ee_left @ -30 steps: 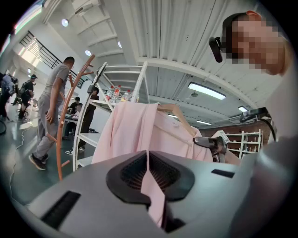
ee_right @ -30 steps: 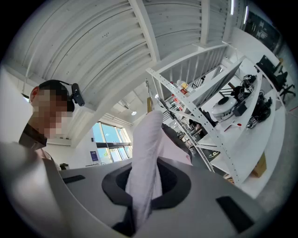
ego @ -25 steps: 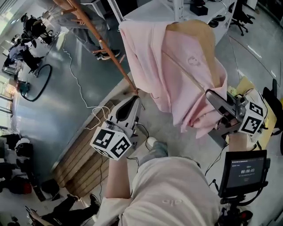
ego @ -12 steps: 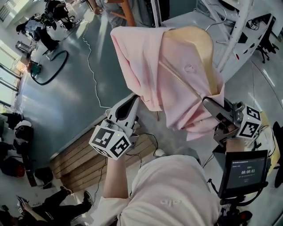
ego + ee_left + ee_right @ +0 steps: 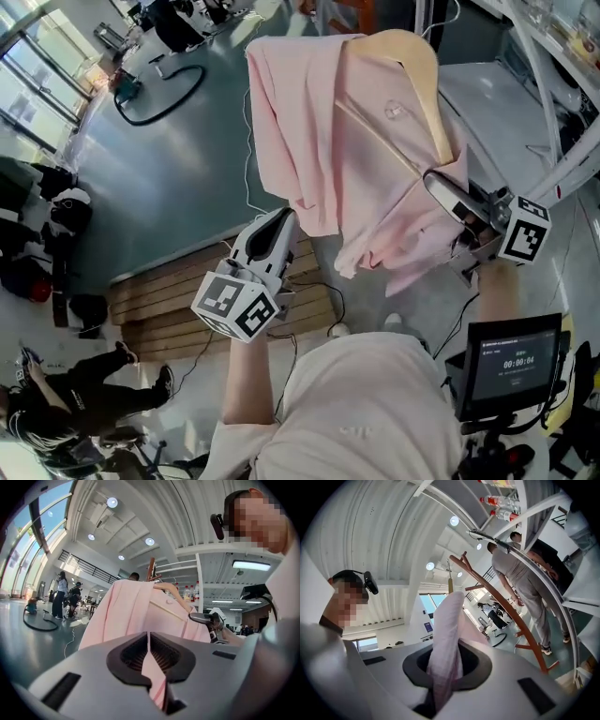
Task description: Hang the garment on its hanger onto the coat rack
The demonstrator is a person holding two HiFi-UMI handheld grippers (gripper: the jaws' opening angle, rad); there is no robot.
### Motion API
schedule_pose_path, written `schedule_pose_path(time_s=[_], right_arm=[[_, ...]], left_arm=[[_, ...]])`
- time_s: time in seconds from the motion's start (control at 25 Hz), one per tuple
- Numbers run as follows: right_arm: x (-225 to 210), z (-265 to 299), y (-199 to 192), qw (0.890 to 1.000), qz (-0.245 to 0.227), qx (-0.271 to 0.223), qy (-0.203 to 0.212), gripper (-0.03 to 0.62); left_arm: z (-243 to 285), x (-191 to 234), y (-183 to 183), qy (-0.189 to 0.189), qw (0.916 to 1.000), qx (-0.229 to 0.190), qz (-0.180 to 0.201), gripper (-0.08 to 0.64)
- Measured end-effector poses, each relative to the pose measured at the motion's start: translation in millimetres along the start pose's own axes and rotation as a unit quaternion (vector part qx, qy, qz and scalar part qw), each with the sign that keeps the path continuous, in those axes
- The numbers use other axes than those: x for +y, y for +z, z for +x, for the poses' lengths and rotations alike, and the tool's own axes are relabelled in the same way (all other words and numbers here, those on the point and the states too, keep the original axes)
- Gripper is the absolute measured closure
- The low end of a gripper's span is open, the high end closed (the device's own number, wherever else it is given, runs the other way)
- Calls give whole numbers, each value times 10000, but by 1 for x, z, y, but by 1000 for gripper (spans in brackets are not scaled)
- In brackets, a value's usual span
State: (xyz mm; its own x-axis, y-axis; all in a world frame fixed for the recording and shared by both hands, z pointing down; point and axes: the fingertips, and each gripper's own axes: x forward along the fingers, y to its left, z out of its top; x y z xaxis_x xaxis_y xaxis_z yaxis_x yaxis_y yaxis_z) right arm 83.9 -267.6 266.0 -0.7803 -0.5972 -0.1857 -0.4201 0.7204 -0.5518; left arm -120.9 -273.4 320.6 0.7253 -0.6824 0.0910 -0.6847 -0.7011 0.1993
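A pink garment (image 5: 328,131) hangs on a pale wooden hanger (image 5: 419,58), held up in front of me. My right gripper (image 5: 457,214) is shut on a bunch of the garment's lower right side; pink cloth (image 5: 443,658) fills its jaws. My left gripper (image 5: 279,217) sits just below and left of the hem, jaws shut to a thin slit. Pink shows through that slit, and I cannot tell whether cloth is caught in it. The brown wooden coat rack (image 5: 501,603) slants beyond the garment, and its top (image 5: 151,567) pokes up behind the hanger.
A person (image 5: 525,573) stands by the rack. White shelf frames (image 5: 548,103) rise on the right. A wooden pallet (image 5: 178,305) and a black cable (image 5: 164,89) lie on the floor at left. A small screen on a stand (image 5: 511,361) is by my right arm.
My head view has swung, so the rack pole has left it and the pallet now lies under the left gripper. The garment stays raised in the right gripper; the left gripper keeps beside the hem.
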Motion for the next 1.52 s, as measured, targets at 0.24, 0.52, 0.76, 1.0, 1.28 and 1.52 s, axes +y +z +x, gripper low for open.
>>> schedule_pose_path(time_s=[0.24,0.52,0.76,1.0,1.28,1.52], right_arm=[[-20,52,24,9991,128,351,183,558],[-38,75,25,9970,142,682,338,558],[-57,90,10,9937,83,1107,141,558],[-83,86,-11,9902,-49,1372,-267,558],[-113,70,-14,9865,-350,1306,-929,558],[-121,65,-10,9861,-594,1078,-1119,556]], left_arm=[[-21,18,18,560,9982,-191,-94,552],[-47,16,10,1005,9944,-303,-143,552],[-64,13,10,1242,9915,-350,-162,552],[-71,9,4,1373,9897,-347,-201,552],[-71,8,-6,1390,9893,-288,-326,552],[-65,12,-7,1316,9904,-255,-344,552]])
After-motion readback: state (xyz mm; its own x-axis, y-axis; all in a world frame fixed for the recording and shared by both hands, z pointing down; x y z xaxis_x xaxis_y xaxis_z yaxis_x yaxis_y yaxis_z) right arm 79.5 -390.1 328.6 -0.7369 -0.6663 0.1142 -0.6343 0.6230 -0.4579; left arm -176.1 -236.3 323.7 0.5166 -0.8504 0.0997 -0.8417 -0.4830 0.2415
